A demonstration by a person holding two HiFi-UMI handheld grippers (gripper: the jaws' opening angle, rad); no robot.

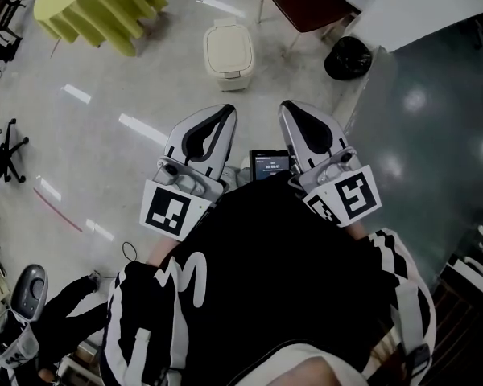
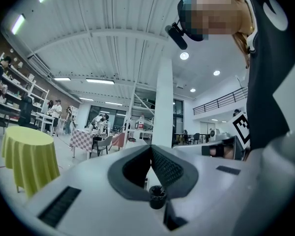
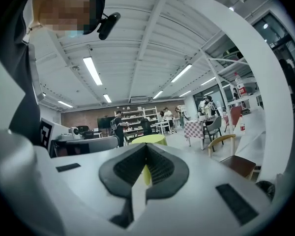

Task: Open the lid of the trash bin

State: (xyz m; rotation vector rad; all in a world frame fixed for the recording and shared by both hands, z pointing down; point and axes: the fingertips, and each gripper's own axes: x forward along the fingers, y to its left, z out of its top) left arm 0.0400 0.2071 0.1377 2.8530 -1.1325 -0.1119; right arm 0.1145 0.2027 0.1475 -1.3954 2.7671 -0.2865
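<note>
Two pairs of tongs shut and empty; trash bin lid down.
The left tongs (image 1: pixel 224 112) and right tongs (image 1: pixel 288 107) are held side by side close to the person's (image 1: pixel 266 280) body, each with its jaws brought together at the tips and nothing between them. The cream trash bin (image 1: pixel 229 63) is seen on the floor (image 1: pixel 129 87) ahead, well apart from both, its lid (image 1: pixel 228 43) closed. A yellow tablecloth (image 1: pixel 97 6) is noted to its left.
</note>
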